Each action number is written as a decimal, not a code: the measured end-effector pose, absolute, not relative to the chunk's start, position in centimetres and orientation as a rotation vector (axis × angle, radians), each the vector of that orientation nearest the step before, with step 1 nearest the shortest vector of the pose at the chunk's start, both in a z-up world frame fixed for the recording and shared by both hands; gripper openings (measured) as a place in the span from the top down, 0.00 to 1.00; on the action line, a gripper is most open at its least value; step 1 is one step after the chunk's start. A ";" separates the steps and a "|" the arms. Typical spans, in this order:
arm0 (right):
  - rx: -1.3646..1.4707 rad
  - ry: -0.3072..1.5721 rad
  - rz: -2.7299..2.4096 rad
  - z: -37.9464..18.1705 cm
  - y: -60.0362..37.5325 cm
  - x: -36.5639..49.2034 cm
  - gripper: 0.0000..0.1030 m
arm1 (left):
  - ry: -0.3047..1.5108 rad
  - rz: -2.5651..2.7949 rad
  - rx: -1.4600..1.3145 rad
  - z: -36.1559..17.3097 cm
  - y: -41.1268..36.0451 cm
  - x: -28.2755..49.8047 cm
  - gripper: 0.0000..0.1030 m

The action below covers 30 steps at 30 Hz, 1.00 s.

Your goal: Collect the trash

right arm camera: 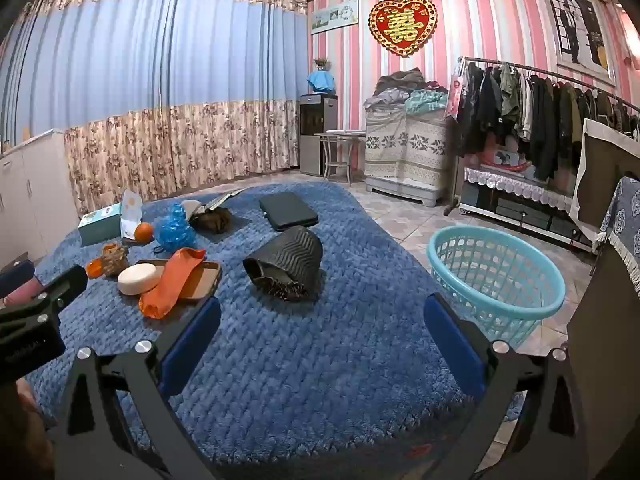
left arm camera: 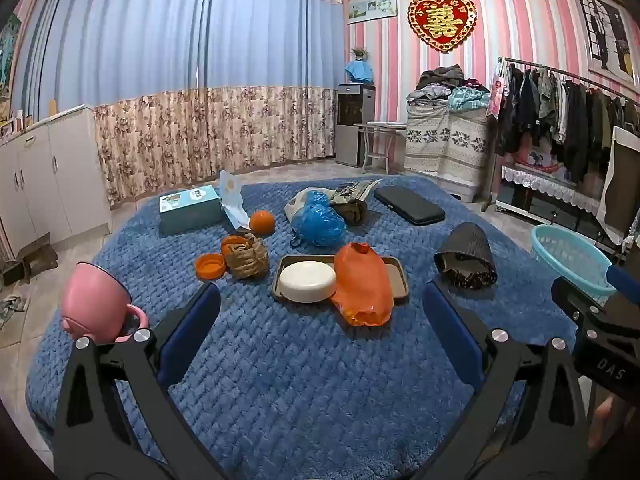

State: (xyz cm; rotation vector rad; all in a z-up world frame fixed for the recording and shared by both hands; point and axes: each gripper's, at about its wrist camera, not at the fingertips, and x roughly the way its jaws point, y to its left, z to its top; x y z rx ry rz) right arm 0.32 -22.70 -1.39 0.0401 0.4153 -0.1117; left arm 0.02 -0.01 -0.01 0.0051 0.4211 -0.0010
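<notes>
Left wrist view: left gripper (left arm camera: 320, 304) and right gripper (right arm camera: 322, 316) hover with jaws spread wide, empty, above the blue rug (left arm camera: 280, 380).

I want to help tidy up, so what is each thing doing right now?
Left gripper: fingers wide open, holding nothing.
Right gripper: fingers wide open, holding nothing.
Crumpled orange plastic bag: lying across the brown tray.
Pink enamel mug: tipped over.
Light blue plastic laundry basket: upright, apparently empty.
</notes>
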 end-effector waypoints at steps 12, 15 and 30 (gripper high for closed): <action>0.041 0.410 -0.113 -1.4 -22.6 0.3 0.04 | 0.422 -0.006 -0.010 0.0 0.1 0.0 0.05; 0.040 0.410 -0.113 -1.4 -22.6 0.3 0.04 | 0.422 -0.006 -0.011 0.0 0.1 0.0 0.05; 0.035 0.412 -0.113 -1.3 -22.5 0.4 0.04 | 0.418 -0.004 -0.012 0.0 0.1 0.0 0.05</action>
